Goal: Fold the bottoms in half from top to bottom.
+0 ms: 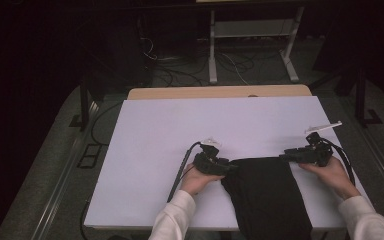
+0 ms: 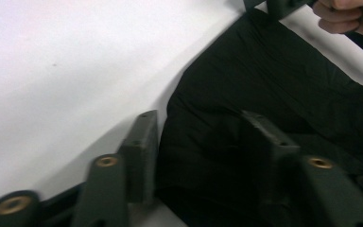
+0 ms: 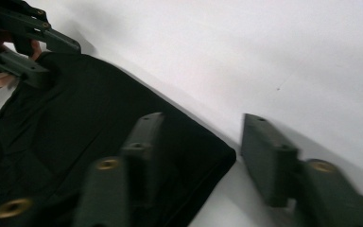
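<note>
Cloth [image 1: 267, 192], black, folded and judged soft and light, is seen from the high view on the white table [image 1: 155, 150], its far corners flanked by the left gripper [image 1: 228, 165] and right gripper [image 1: 286, 156]. Along the left gripper view its near corner is straddled by parted fingers [image 2: 141, 151], not yet pinched. Along the right gripper view the other corner lies between unclosed fingers [image 3: 267, 156]; hold is best taken at these corners.

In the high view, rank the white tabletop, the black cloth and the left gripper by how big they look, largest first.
1. white tabletop, by far the widest.
2. black cloth, folded, running off the table's near edge.
3. left gripper, smallest, at the cloth's far left corner.
</note>
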Motion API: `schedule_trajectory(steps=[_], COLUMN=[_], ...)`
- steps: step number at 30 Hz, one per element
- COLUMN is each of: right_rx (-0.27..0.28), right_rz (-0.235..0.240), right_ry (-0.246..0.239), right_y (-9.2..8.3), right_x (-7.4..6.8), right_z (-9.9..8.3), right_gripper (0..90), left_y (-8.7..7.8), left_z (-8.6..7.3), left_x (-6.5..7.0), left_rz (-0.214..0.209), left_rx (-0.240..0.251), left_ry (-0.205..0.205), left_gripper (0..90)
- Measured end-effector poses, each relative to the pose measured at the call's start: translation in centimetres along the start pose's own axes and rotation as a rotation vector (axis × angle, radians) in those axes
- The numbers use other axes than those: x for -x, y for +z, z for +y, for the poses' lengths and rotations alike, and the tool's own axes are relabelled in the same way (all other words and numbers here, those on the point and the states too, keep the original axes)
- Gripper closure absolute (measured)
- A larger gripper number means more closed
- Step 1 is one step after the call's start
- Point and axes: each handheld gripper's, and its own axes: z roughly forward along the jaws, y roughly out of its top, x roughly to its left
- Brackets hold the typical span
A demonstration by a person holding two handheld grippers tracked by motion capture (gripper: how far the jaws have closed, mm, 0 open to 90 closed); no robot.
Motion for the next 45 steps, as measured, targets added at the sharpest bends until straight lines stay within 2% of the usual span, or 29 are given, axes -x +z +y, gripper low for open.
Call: schedule_trajectory(steps=[3,5,7,9,10,14,20,24,32,35,43,45], right_rx=[-0.020,-0.034,-0.043,-0.038,-0.037,-0.034,0.013,0.013,0.023,0.023,0.010,0.020], right_rz=[0.006,-0.004,-0.002,-0.004,-0.006,-0.028,-0.014,-0.010,0.001,0.001,-0.024,-0.029], right_ry=[-0.011,0.002,0.012,0.007,0.005,0.011,0.021,0.004,-0.018,-0.025,-0.036,-0.033], right_y=[0.2,0.4,0.5,0.4,0.3,0.1,0.0,0.4,1.9,2.7,4.5,4.7], right_x=[0.0,0.1,0.1,-0.1,-0.2,-0.5,-1.2,-2.0,-3.5,-3.9,-4.9,-5.0], right_z=[-0.1,-0.2,-0.2,-0.2,-0.2,0.0,0.7,1.4,3.0,3.8,5.3,5.7], right_gripper=[66.6,74.6,81.9,85.3,85.6,86.4,86.4,86.4,86.4,86.1,86.1,86.3], left_y=[0.0,-0.1,-0.2,-0.3,-0.4,-0.9,-2.6,-4.1,-6.9,-7.7,-9.0,-9.1], left_z=[0.2,0.3,0.5,0.5,0.6,0.7,1.1,1.4,1.9,2.1,2.8,3.1], left_x=[0.1,0.2,0.2,0.5,0.6,0.7,0.9,0.9,0.4,0.0,-0.9,-1.0], left_rz=[0.006,0.011,0.016,0.019,0.024,0.033,0.034,0.059,0.111,0.114,0.153,0.188], left_rx=[-0.007,-0.008,-0.024,-0.021,-0.022,-0.015,0.013,0.009,0.010,0.010,-0.015,-0.030], left_ry=[0.003,-0.005,0.004,0.018,0.031,0.038,0.052,0.074,0.096,0.091,0.111,0.138], left_gripper=[64.9,73.8,79.0,82.3,83.1,84.6,84.9,85.0,85.0,85.0,84.9,84.9])
